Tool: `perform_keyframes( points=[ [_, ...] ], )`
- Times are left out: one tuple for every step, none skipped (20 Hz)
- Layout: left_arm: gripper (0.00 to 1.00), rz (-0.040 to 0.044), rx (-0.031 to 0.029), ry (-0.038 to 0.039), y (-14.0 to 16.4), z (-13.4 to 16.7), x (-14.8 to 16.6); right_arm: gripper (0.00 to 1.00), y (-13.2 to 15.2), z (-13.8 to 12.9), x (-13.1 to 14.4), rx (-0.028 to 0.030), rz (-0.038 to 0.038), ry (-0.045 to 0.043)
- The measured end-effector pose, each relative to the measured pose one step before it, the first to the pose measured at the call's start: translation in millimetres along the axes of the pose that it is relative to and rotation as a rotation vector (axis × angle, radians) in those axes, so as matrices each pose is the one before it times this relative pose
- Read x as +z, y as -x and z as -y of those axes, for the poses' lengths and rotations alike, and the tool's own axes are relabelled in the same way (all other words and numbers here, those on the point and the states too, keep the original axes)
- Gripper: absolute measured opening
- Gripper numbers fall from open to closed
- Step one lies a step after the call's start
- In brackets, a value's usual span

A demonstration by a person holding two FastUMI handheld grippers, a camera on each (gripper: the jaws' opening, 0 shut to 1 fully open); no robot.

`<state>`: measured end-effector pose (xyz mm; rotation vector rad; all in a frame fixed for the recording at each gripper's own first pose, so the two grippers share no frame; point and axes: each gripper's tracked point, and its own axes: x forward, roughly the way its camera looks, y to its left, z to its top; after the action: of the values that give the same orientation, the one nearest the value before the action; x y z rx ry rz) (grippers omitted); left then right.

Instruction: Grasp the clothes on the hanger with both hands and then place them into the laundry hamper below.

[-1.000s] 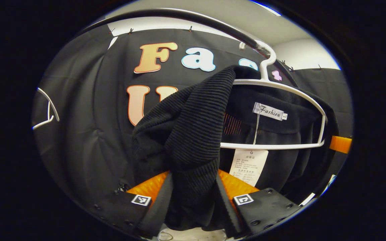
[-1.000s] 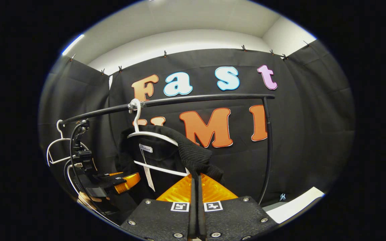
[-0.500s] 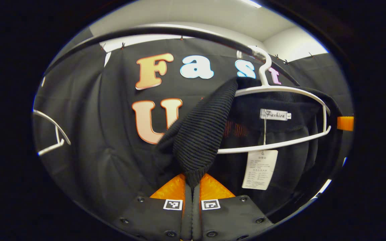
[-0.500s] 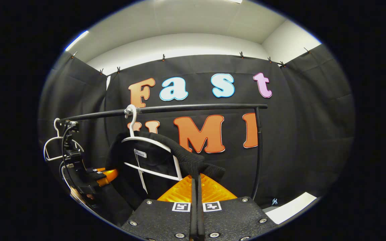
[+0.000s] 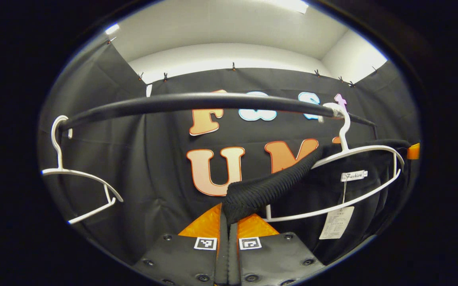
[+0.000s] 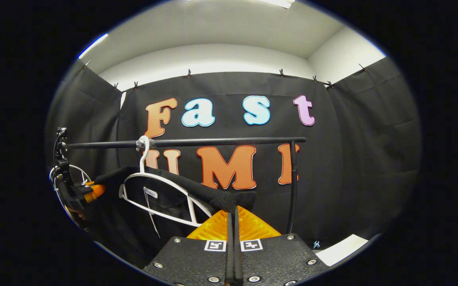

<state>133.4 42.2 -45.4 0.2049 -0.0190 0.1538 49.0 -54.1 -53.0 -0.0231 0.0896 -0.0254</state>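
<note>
A black ribbed knit garment (image 5: 268, 188) hangs over a white hanger (image 5: 356, 159) on the black rail (image 5: 197, 102). In the left gripper view my left gripper (image 5: 228, 214) is shut on the garment's left shoulder edge, which stretches taut toward me. In the right gripper view my right gripper (image 6: 233, 208) is shut on the other shoulder of the garment (image 6: 197, 190), pulled out from the white hanger (image 6: 153, 186). The left gripper (image 6: 88, 190) shows far left there, holding the cloth. A white label and paper tag (image 5: 335, 222) hang inside the collar.
A second, bare white hanger (image 5: 78, 178) hangs at the left end of the rail. The rail's upright post (image 6: 291, 186) stands right of my right gripper. A pale floor strip (image 6: 340, 248) lies at the lower right.
Both grippers have drawn back and outward, stretching the garment's shoulders off the hanger. The left gripper closed on the cloth one second ago. The hanger has tilted and the rail sits lower in both views.
</note>
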Motion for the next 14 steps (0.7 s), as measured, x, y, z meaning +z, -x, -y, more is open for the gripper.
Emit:
perform_keyframes(
  points=[
    [0.07, 0.00544, 0.01598, -0.02227, -0.77, -3.95, 6.35, 0.00, -1.19, 1.59, 2.52, -0.00763, 0.00382, 0.01432],
    [0.07, 0.01000, 0.01285, -0.01558, -3.26, -2.94, 8.79, 0.00, -1.32, 1.69, 1.72, -0.00337, 0.00197, 0.00654],
    [0.06, 0.00908, 0.00559, -0.00749, -0.92, -2.76, 7.35, 0.00, -1.78, 1.51, -1.17, -0.00043, -0.00153, 0.00084],
    [0.04, 0.00516, 0.00296, 0.00081, -0.15, -2.04, 5.34, 0.00, -1.64, 1.04, -1.05, 0.00324, -0.00373, -0.00294],
    [0.06, 0.00545, -0.00031, 0.00411, 1.17, -1.02, 3.63, 0.00, -1.25, 1.73, -1.12, 0.00289, -0.00359, -0.00373],
    [0.07, 0.00401, -0.00006, 0.00095, -0.23, -1.31, 3.61, 0.00, -1.41, 2.44, -0.73, 0.00279, -0.00318, -0.00588],
    [0.06, 0.00287, 0.00165, -0.00184, -1.97, -3.33, 1.86, 0.00, -1.52, 2.96, -2.36, 0.00263, -0.00365, -0.00754],
    [0.06, 0.00100, -0.00136, 0.00307, -2.65, 0.69, 1.07, 0.00, -1.45, 4.12, -2.23, -0.00090, -0.00341, -0.00680],
    [0.06, -0.00242, -0.00721, 0.00432, -2.09, 3.08, -1.05, 0.00, -2.20, 4.32, -1.79, -0.00301, -0.00288, -0.00480],
    [0.09, -0.00236, -0.00678, 0.00008, -0.82, 3.17, -0.42, 0.00, -2.68, 5.23, -3.13, -0.00489, -0.00237, -0.00171],
    [0.06, -0.00264, -0.00674, -0.00266, 0.94, 2.28, 0.48, 0.00, -1.37, 5.59, -3.73, -0.00348, -0.00618, -0.00280],
    [0.06, -0.00035, -0.00274, -0.00147, 0.19, 2.75, 0.78, 0.00, -1.49, 3.99, -4.38, 0.00393, -0.00452, -0.00842],
    [0.06, 0.00015, -0.00220, -0.00073, -0.38, 2.37, 0.68, 0.00, -2.06, 1.98, -1.40, 0.00831, 0.00066, -0.01302],
    [0.06, 0.00040, -0.00088, 0.00269, -0.95, 2.14, 0.43, 0.00, -0.70, 2.22, -2.53, 0.00965, 0.00383, -0.01860]
  ],
)
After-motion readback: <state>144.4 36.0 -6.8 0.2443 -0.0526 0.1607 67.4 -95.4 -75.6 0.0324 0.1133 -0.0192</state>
